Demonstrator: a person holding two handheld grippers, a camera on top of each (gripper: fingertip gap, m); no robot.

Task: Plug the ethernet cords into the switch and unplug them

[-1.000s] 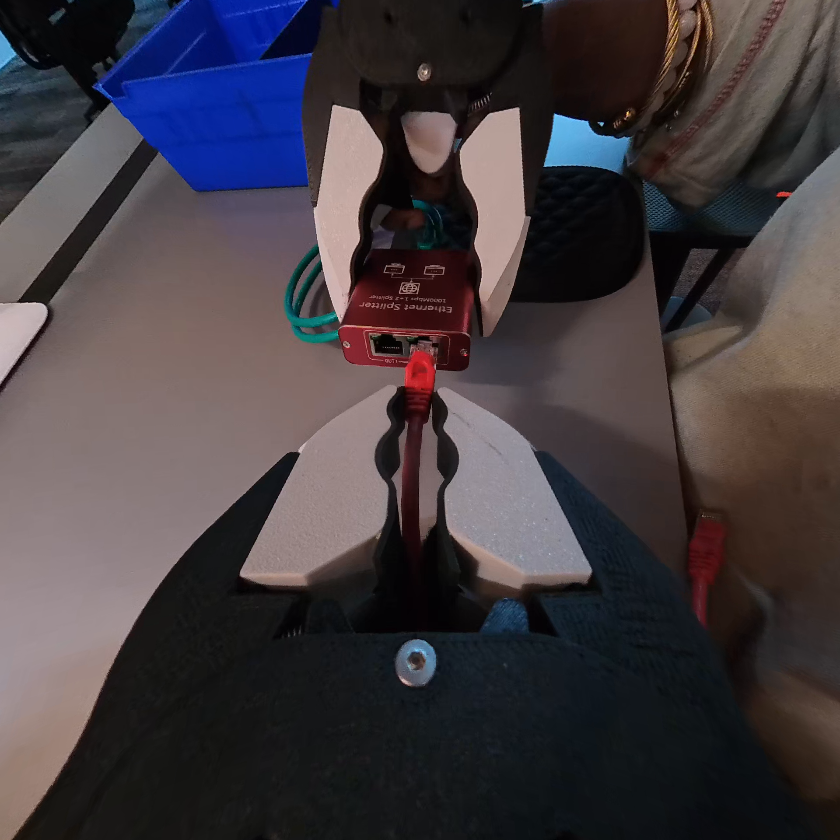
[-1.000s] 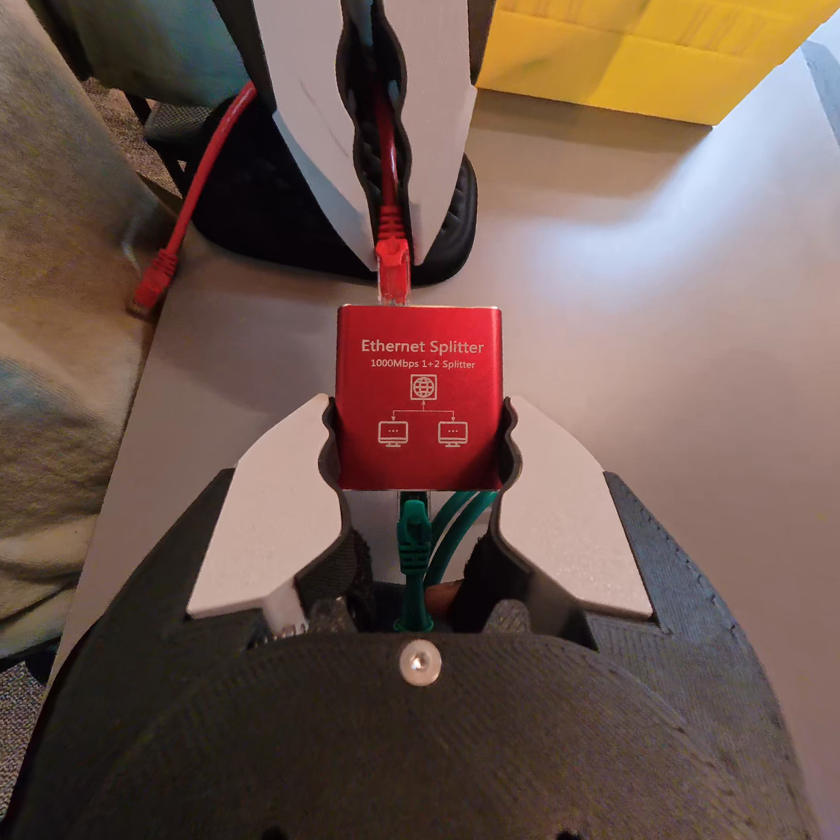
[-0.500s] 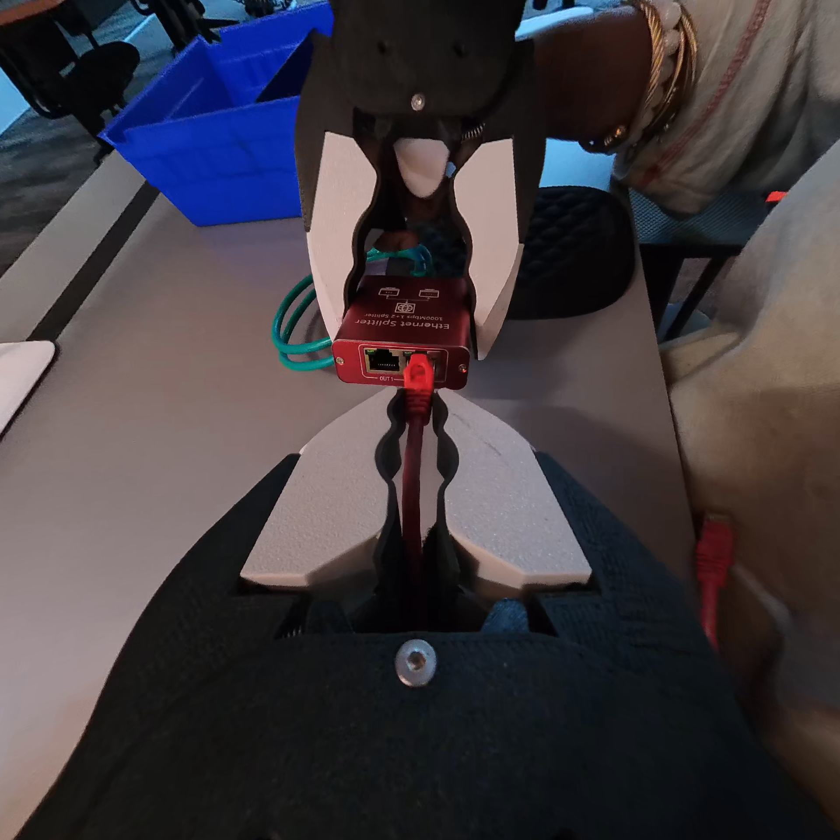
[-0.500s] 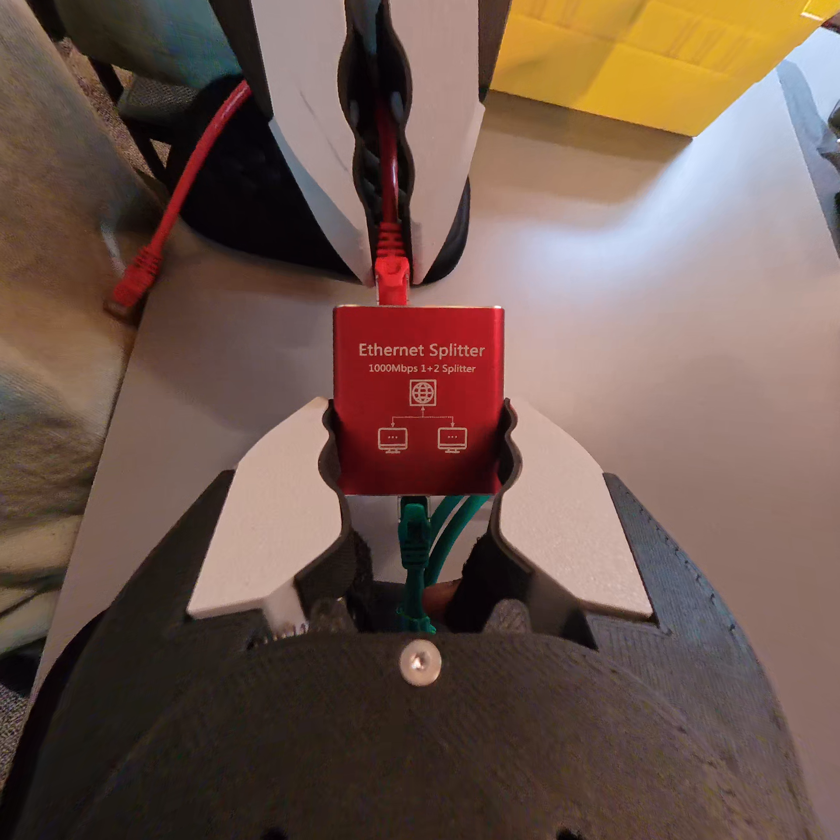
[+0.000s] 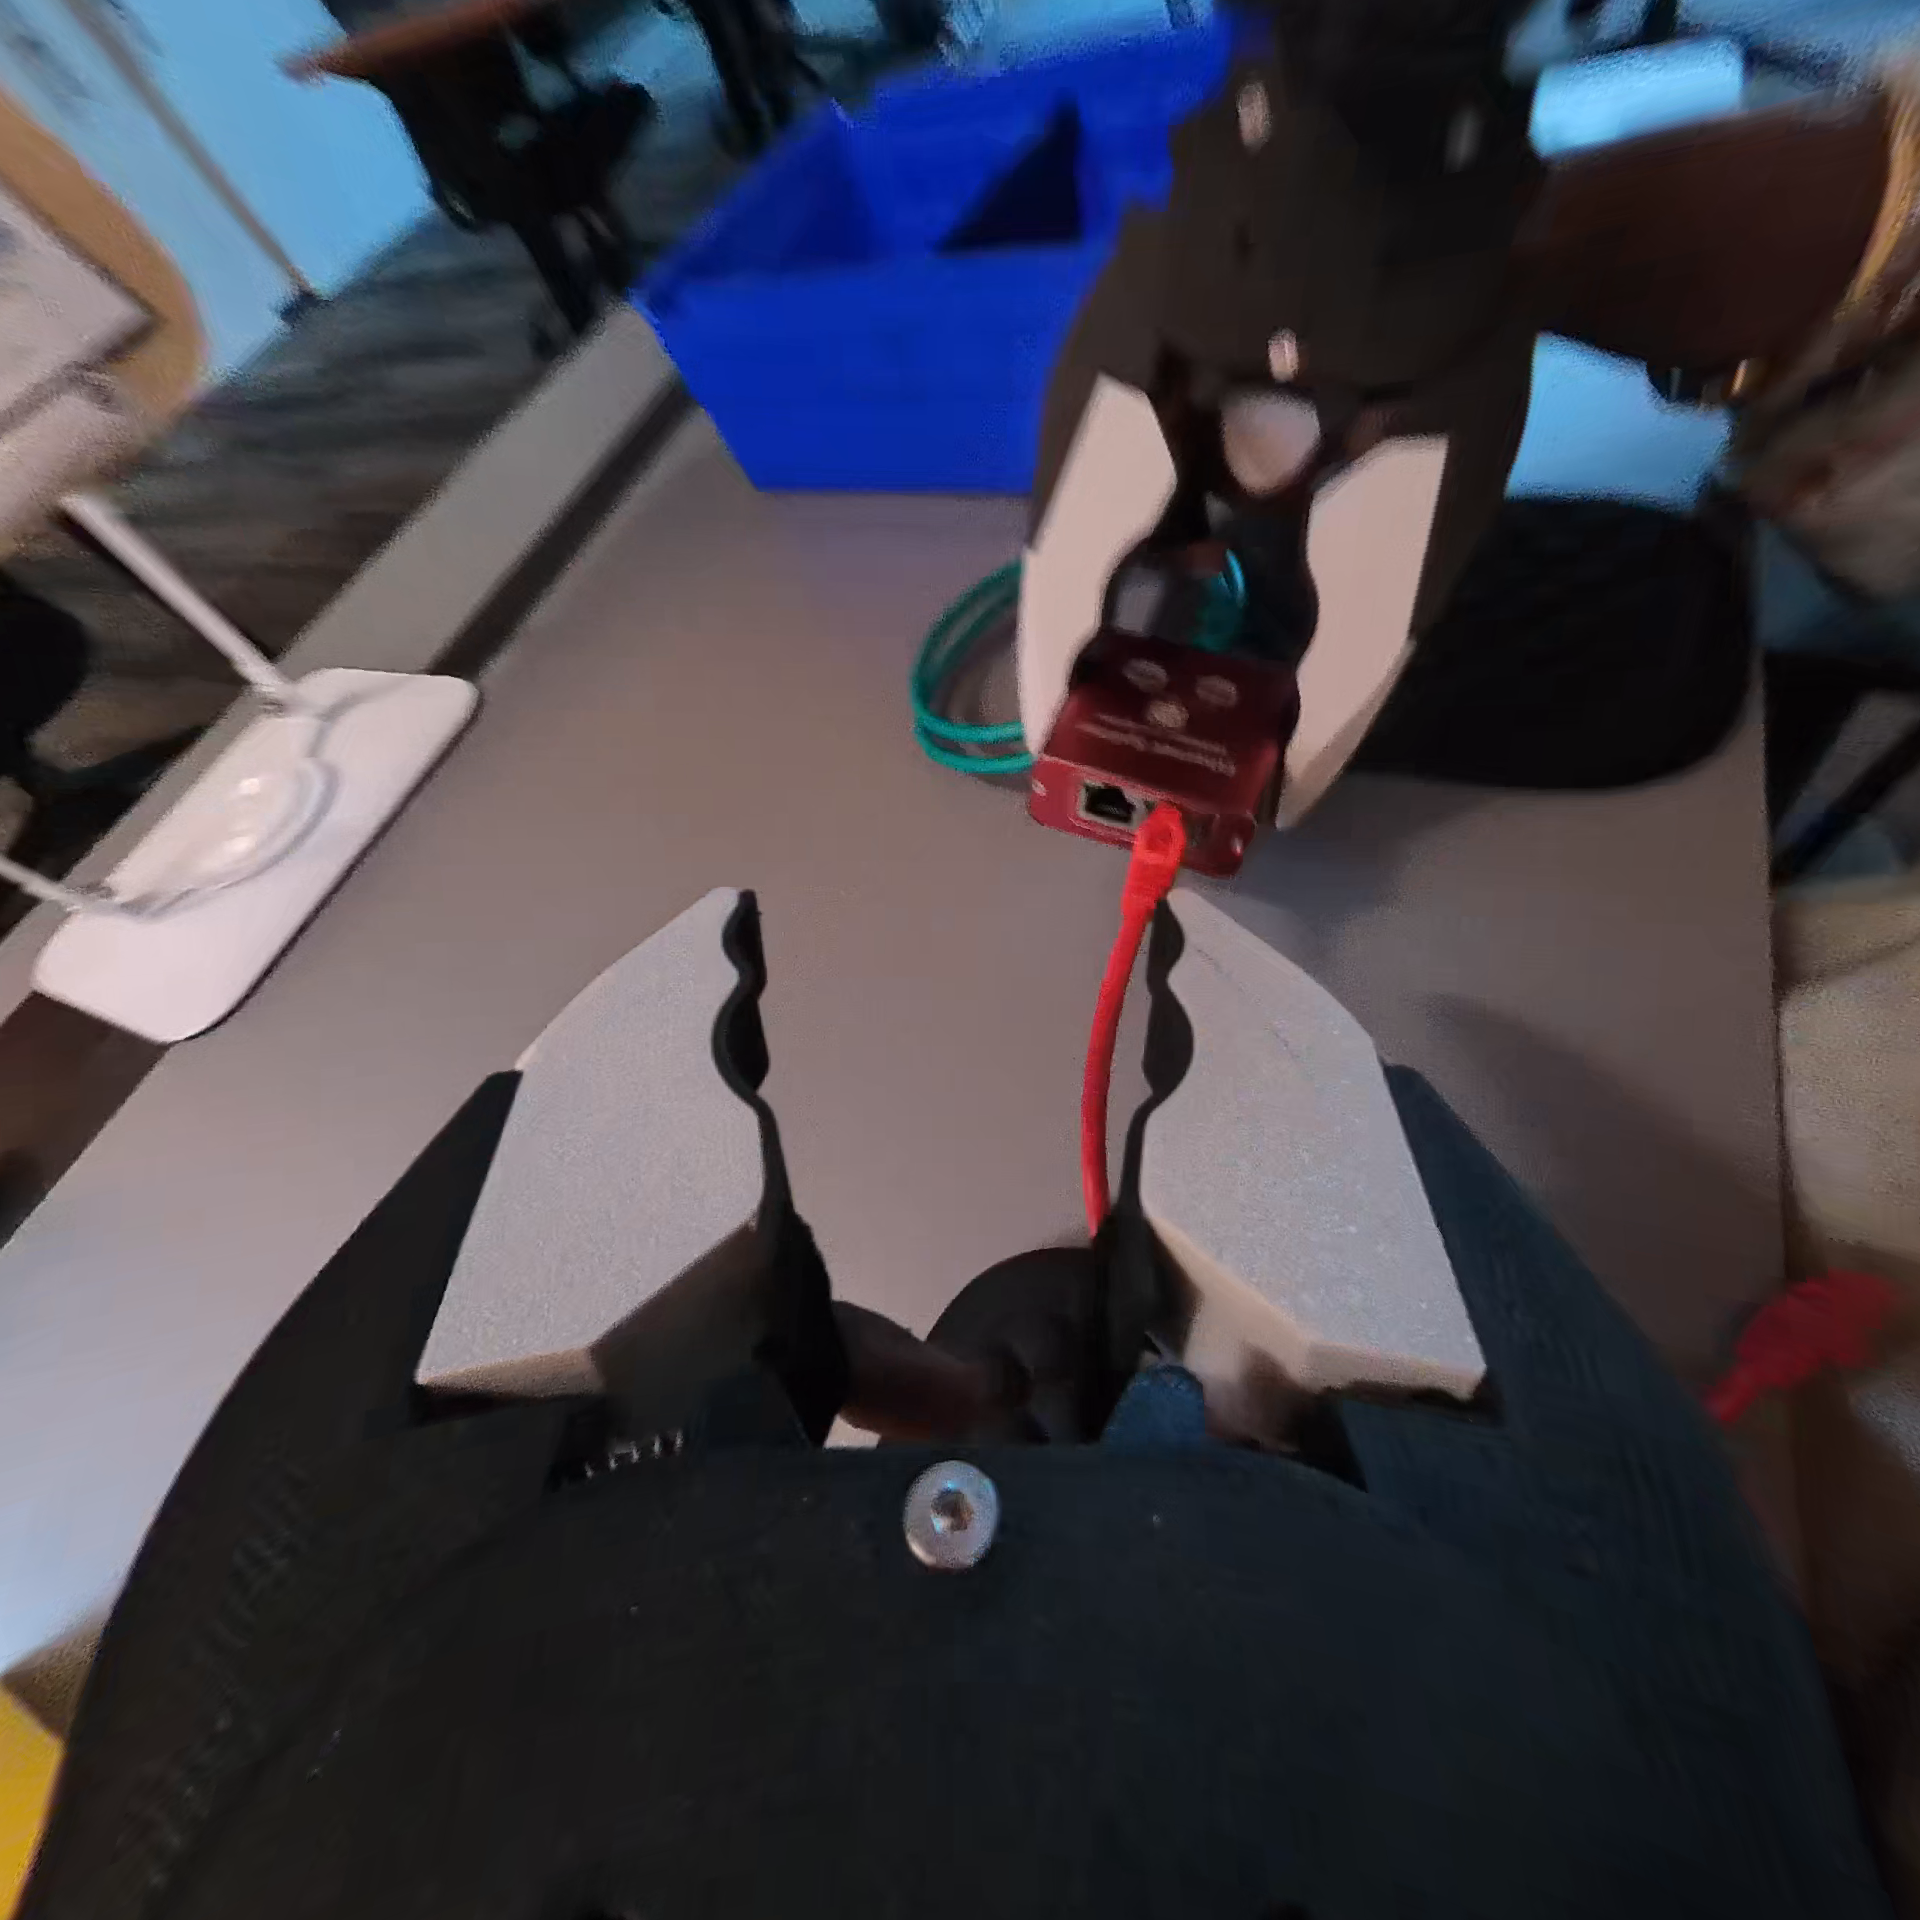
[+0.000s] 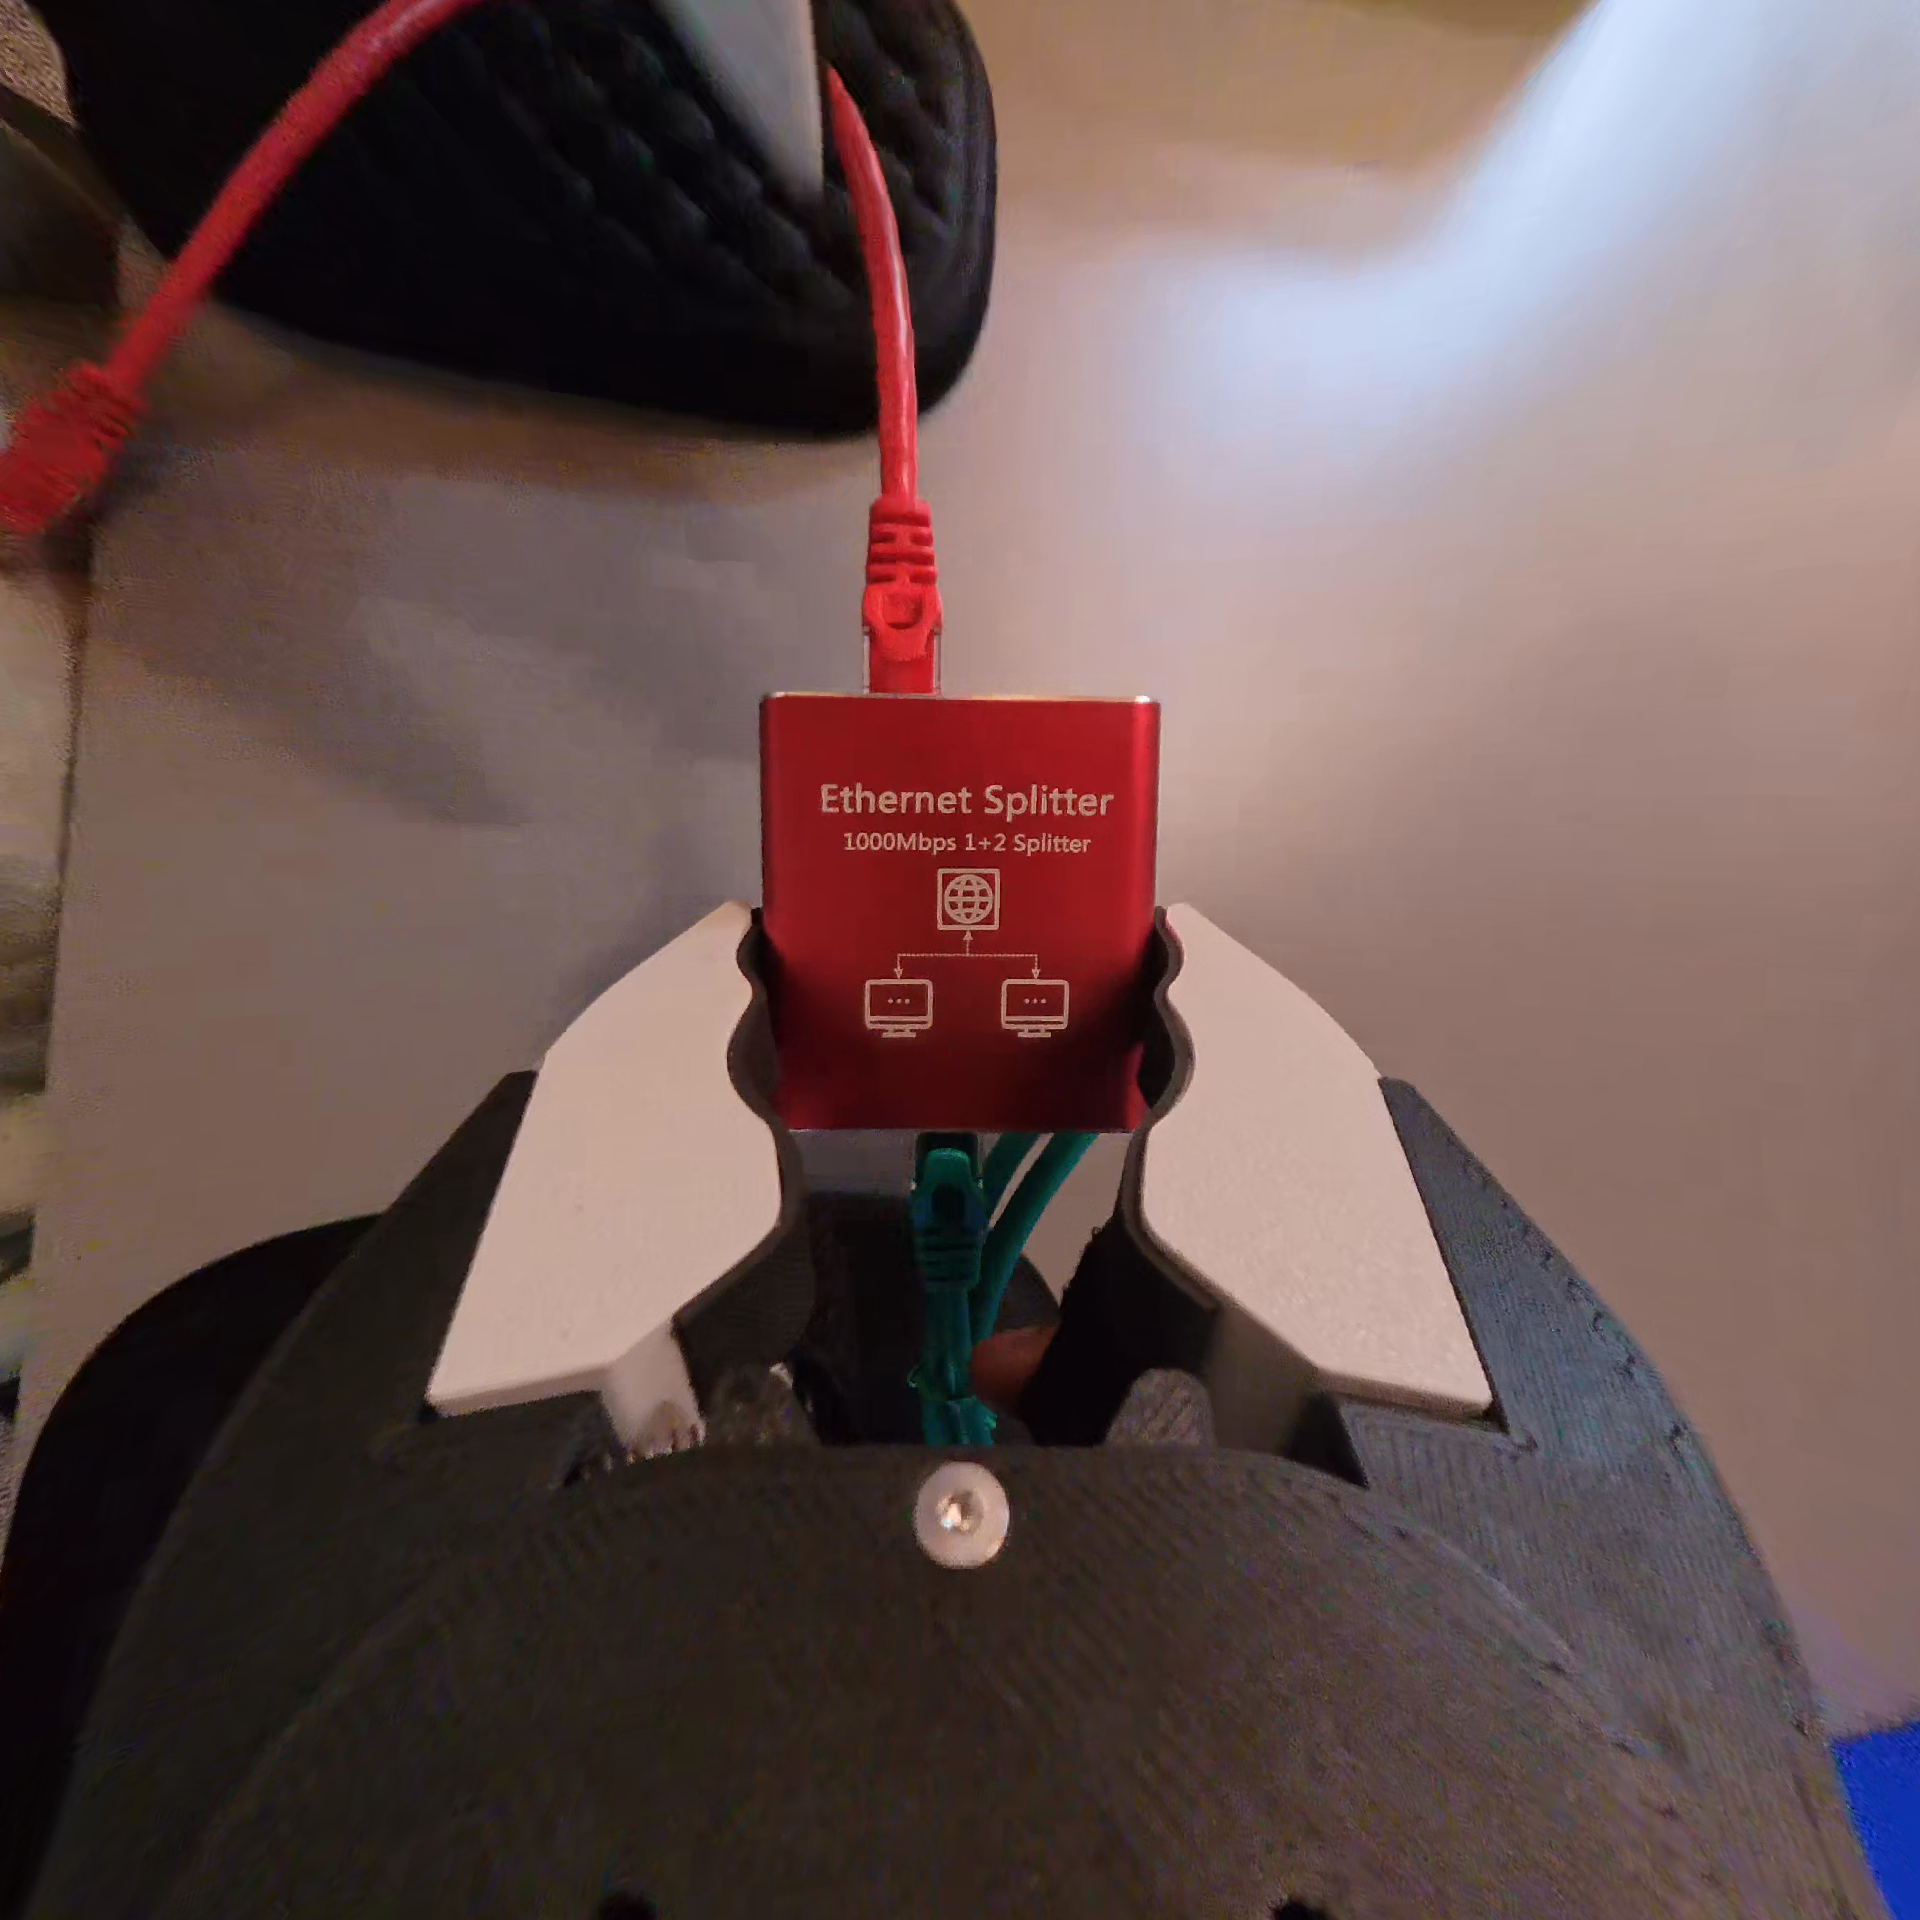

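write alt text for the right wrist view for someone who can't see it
The right hand-held gripper clamps a small red switch over a grey table. A red ethernet cord is plugged into its far side, a green cord into its near side.

right tool (image 6: 961,935) clamps red switch (image 6: 961,821); red cord (image 6: 896,436) plugged into its far end.

The red cord (image 5: 1103,1049) disappears behind the left gripper's (image 5: 956,914) right finger (image 5: 1278,1132), its run from there hidden. Between the right gripper's (image 6: 961,914) fingers, the green cord (image 6: 948,1247) drops under the body, and the switch's (image 6: 961,914) near ports are concealed. The left view's far side is motion-blurred.
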